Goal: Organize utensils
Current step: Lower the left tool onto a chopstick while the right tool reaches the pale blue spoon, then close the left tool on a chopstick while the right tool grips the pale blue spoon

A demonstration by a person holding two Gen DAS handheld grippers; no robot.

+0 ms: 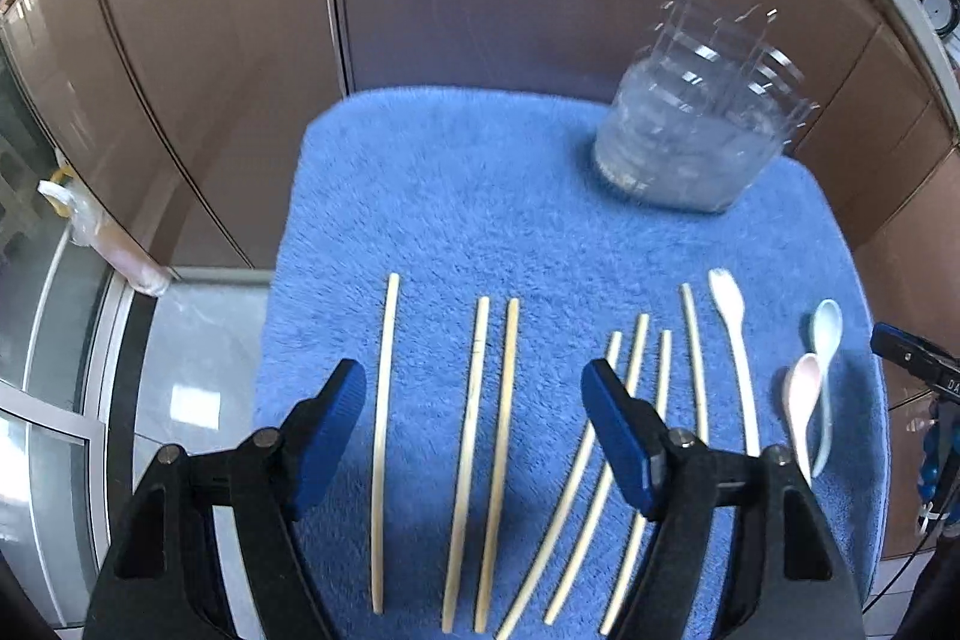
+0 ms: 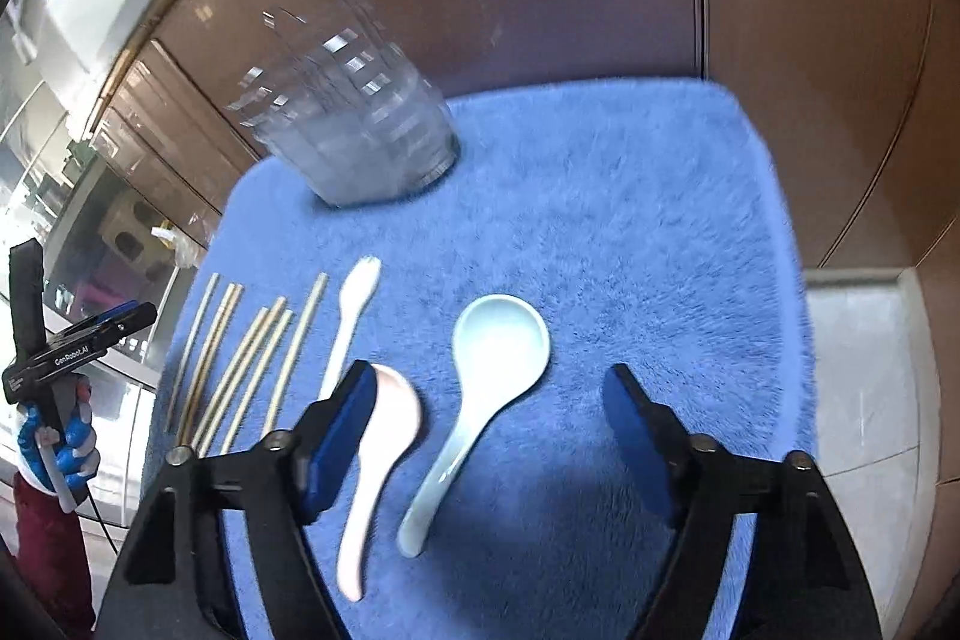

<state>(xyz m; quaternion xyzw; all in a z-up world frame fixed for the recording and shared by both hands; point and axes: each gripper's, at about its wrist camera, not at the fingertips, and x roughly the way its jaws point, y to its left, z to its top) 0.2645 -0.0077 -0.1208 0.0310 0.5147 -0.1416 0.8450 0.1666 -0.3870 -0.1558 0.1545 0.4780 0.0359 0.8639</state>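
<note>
step: approach, nothing picked | left gripper [image 1: 474, 403] wide open, empty, over pale wooden chopsticks [image 1: 480, 460] at blue towel's [image 1: 480, 220] near edge | right gripper [image 2: 486, 418] agape, empty, over light-blue ceramic spoon [image 2: 480, 400] | next: judged, lower, close, carry to clear plastic holder [image 1: 690, 142] at far edge

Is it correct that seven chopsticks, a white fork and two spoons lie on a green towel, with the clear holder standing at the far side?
Only the colour is wrong: the towel is blue, as both wrist views show. The seven chopsticks, the white fork, the two spoons and the clear holder at the far side are as you say.
</note>
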